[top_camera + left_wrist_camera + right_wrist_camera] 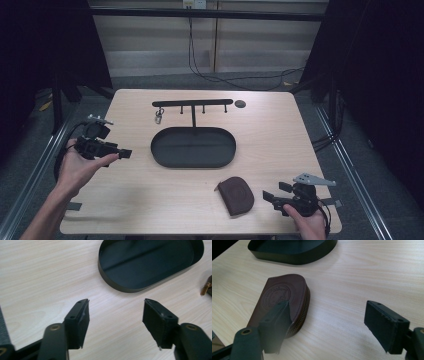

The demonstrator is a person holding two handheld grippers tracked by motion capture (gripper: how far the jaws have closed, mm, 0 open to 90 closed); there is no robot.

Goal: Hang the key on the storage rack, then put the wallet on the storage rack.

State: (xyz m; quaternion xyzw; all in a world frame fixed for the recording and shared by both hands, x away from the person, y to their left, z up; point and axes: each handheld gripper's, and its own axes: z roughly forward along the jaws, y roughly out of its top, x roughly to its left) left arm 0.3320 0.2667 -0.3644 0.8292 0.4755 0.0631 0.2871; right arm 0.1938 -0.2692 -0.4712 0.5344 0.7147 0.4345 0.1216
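A brown leather pouch (pixel 236 194) with a zip lies near the table's front edge, right of centre. My right gripper (pixel 274 191) hovers just right of it, open, pointing left. In the right gripper view the pouch (pixel 279 293) lies partly behind the left jaw of the right gripper (pixel 327 306), and bare wood shows in the gap. My left gripper (pixel 125 153) is held at the table's left side, open, pointing at the black oval tray (pixel 193 165). In the left gripper view, the left gripper (pixel 116 305) has nothing between its jaws, and the tray (pixel 110 280) lies ahead.
A black rack (pixel 192 103) with hooks rises from the tray's far side; a key ring (pixel 158 117) hangs from its left end. A small dark disc (pixel 240 104) lies at the back. The tray's wall (pixel 292 258) lies beyond the pouch.
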